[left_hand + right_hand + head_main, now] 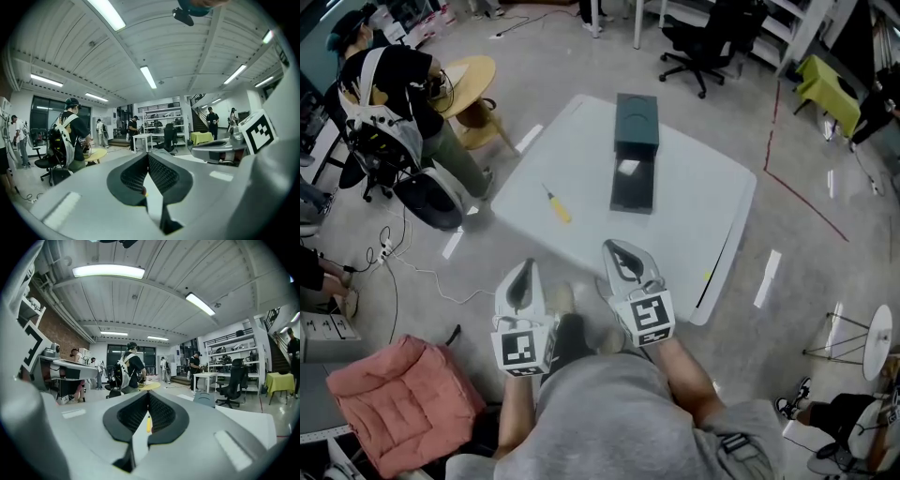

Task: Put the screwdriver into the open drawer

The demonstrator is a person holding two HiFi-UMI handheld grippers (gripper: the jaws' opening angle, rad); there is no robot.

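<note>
One open drawer [632, 185], head view only.

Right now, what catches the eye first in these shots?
A white table fills the middle of the head view, with a dark cabinet on it whose drawer is pulled open toward the person. A yellow-handled screwdriver lies alone on the table, left of the drawer. The left gripper and right gripper hang at the table's near edge, both shut and empty.

Yellow screwdriver [557, 203] — left of open drawer [636, 192]
</note>
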